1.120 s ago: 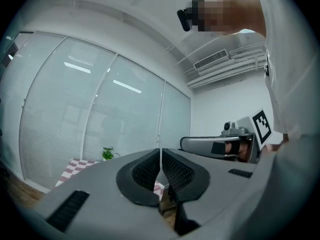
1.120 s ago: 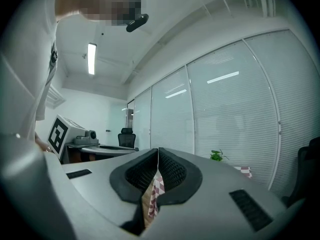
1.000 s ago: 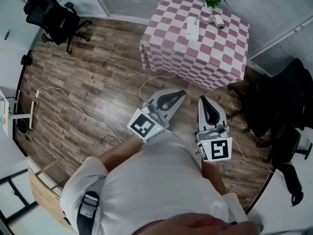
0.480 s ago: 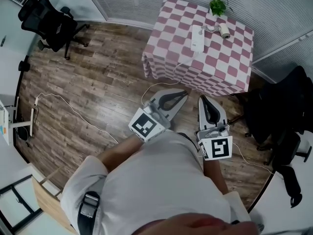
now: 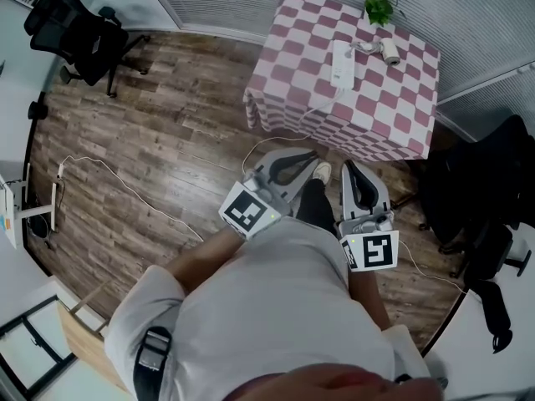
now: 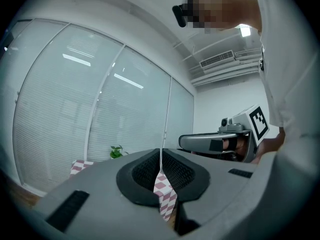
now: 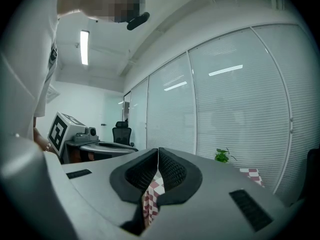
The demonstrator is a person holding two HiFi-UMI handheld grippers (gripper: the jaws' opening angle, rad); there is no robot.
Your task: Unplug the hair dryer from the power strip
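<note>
A white power strip lies on the table with the pink-and-white checked cloth, far ahead in the head view. The hair dryer rests beside it near a small green plant; its plug cannot be made out. My left gripper and right gripper are held side by side in front of my body, well short of the table, both shut and empty. In the left gripper view the pads meet, with checked cloth showing below them. The right gripper also has its pads together.
A white cable runs from the table down to the wooden floor. Another cable crosses the floor at left. Black office chairs stand at the upper left and at the right. Glass walls with blinds lie behind the table.
The table has come a little closer in the head view as both grippers moved towards it together. A shoe now shows between the two grippers. Both stay shut.
</note>
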